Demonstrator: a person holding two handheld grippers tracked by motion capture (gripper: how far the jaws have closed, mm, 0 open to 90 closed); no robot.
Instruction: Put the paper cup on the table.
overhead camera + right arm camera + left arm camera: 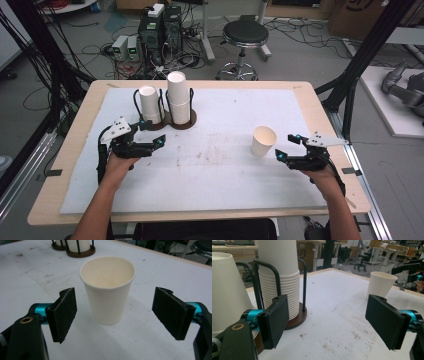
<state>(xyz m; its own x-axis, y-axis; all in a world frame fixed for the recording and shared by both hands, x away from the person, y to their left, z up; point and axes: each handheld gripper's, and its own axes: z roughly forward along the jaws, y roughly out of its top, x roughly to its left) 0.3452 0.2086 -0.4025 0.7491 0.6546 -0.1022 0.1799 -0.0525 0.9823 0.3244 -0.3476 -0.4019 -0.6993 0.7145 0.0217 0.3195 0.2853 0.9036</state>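
Single white paper cup stands upright, mouth up, on the white table mat.
Right gripper just beside it, jaws spread and clear; left gripper also agape, empty, near the cup stacks.

Evenly and brightly lit from overhead, with soft, faint shadows on the white mat and only a short grey one falling from the paper cup toward 4 o'clock in the right gripper view. No harsh glare, just mild washout on the cup stack at 11 o'clock in the left gripper view. Slightly soft and grainy throughout, blurrier on the nearest jaw pads, with background clutter toward 12 o'clock out of focus.
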